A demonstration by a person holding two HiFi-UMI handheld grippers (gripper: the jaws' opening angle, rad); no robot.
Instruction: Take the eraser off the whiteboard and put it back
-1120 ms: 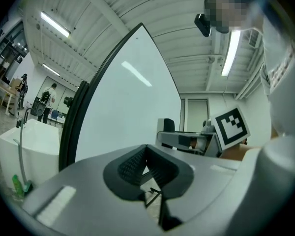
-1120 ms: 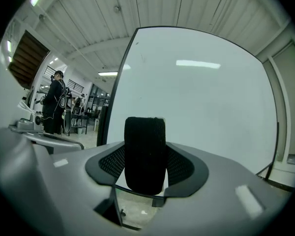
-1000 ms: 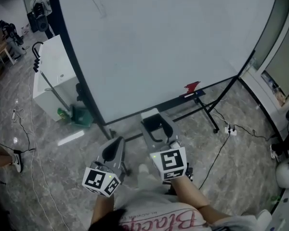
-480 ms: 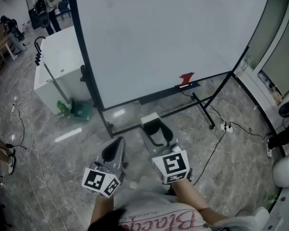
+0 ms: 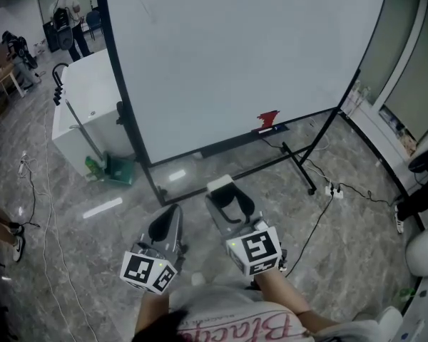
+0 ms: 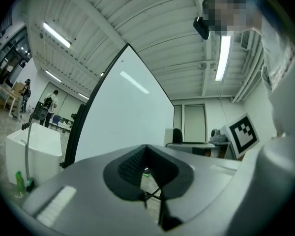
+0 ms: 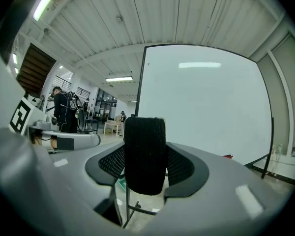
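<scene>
My right gripper (image 5: pixel 230 204) clamps the black eraser (image 7: pixel 145 154); my left gripper (image 5: pixel 166 223), beside it, is closed and empty. The whiteboard (image 5: pixel 235 63) stands well ahead: I should approach squarely, pressing the eraser flat.

A white cabinet (image 5: pixel 85 109) stands on the grey marbled floor (image 5: pixel 71 219) of an open workroom, with a green container (image 5: pixel 118 168) at its foot and a black hooked stand (image 5: pixel 55 84) at its far corner. Beyond the cabinet stands a person with a backpack (image 5: pixel 63 9). Loose cables (image 5: pixel 39 184) trail across the floor to the cabinet's near left, and a white power strip (image 5: pixel 333 189) lies well off to its right.
</scene>
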